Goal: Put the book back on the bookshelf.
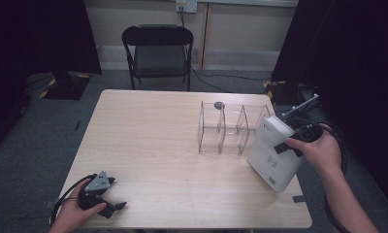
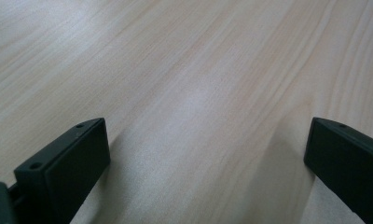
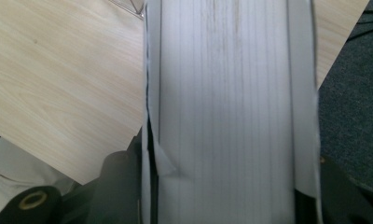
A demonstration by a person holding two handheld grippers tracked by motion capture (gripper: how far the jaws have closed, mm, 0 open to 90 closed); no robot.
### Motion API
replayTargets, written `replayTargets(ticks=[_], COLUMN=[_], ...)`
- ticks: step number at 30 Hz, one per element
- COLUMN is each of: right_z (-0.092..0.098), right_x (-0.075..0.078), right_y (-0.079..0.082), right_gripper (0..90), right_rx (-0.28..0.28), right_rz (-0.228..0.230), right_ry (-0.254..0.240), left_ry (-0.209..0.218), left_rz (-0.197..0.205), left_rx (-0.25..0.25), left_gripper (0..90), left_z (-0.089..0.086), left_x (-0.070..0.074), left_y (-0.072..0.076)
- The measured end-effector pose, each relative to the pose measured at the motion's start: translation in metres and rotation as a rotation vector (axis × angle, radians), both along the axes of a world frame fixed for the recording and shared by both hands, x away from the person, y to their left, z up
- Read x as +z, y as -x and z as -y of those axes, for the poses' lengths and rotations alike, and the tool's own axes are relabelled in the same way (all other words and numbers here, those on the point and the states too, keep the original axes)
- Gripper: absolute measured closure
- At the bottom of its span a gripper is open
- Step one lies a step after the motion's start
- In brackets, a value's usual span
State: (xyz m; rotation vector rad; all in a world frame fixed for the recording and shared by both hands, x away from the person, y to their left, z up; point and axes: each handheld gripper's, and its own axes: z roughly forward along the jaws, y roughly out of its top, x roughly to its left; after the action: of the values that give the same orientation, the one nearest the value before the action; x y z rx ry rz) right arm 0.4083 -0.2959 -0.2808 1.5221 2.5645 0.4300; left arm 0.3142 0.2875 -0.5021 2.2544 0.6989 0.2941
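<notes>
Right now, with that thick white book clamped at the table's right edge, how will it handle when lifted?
The thick white book probably feels heavy. Its loose cover edge suggests a soft cover that may flex. The right gripper pinches only its upper part, so it could swing or sag.

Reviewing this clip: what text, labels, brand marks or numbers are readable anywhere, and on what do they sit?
None can be read.
White book in the right tongs: small dark print on the cover, too small and blurred to read.
Page edges in the right gripper view: no text.
Clear divider rack, table: no markings.
</notes>
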Motion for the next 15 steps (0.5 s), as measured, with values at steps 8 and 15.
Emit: replayTargets(ticks=[8,15], right_z=[-0.0022,-0.0055], right_x=[0.0001,0.0007], right_y=[-0.0044,-0.0088], right_gripper=[53.1,53.1], right_rx=[-0.043,-0.063], right_rz=[-0.009,-0.025], right_ry=[0.002,0.007], left_ry=[0.0,0.0], left_rz=[0.0,0.0], left_rx=[0.0,0.0], left_gripper=[0.0,0.0], left_z=[0.0,0.0], left_x=[0.0,0.0], left_y=[0.0,0.0])
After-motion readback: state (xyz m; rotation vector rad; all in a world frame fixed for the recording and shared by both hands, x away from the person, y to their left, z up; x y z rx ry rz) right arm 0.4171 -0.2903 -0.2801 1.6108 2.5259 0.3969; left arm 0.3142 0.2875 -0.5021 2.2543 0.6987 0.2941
